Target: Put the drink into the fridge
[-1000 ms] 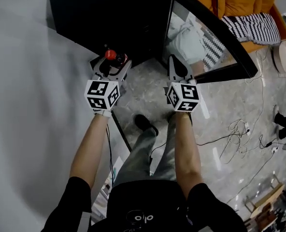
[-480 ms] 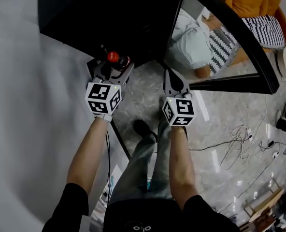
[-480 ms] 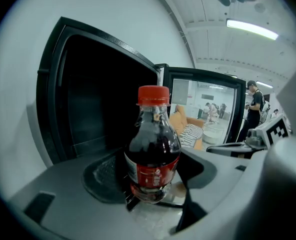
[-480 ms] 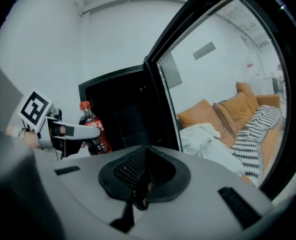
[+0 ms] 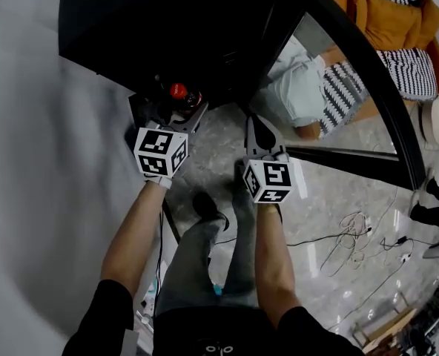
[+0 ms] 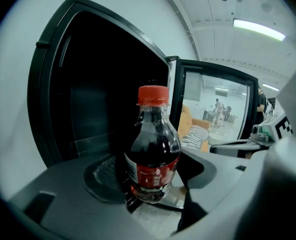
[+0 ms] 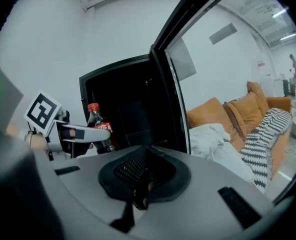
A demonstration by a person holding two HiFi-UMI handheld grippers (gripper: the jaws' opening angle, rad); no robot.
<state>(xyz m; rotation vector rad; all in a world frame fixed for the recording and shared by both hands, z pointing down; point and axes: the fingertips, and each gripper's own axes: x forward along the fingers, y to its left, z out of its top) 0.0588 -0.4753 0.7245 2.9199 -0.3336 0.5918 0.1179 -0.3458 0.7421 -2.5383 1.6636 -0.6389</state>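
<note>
The drink is a small cola bottle [image 6: 153, 154] with a red cap [image 5: 178, 90] and a red label. It stands upright in my left gripper [image 5: 176, 111], which is shut on its lower body. The bottle [image 7: 97, 126] is level with the front edge of the black fridge [image 5: 167, 28], whose dark inside [image 6: 103, 99] lies open just behind it. My right gripper [image 5: 255, 127] is shut with nothing in it. It hangs to the right of the bottle, close to the foot of the open glass door [image 5: 353, 95].
The glass door [image 7: 175, 84] stands swung out to the right. Through it show an orange sofa [image 7: 238, 111], a white cloth [image 7: 213, 136] and a striped blanket [image 7: 268, 134]. Cables [image 5: 353, 232] lie on the marble floor at the right. My legs and a shoe [image 5: 208, 206] are below the grippers.
Both grippers have come nearer the fridge. The left one has carried the bottle up to the opening, and the right one has shifted left and lower in the head view.
</note>
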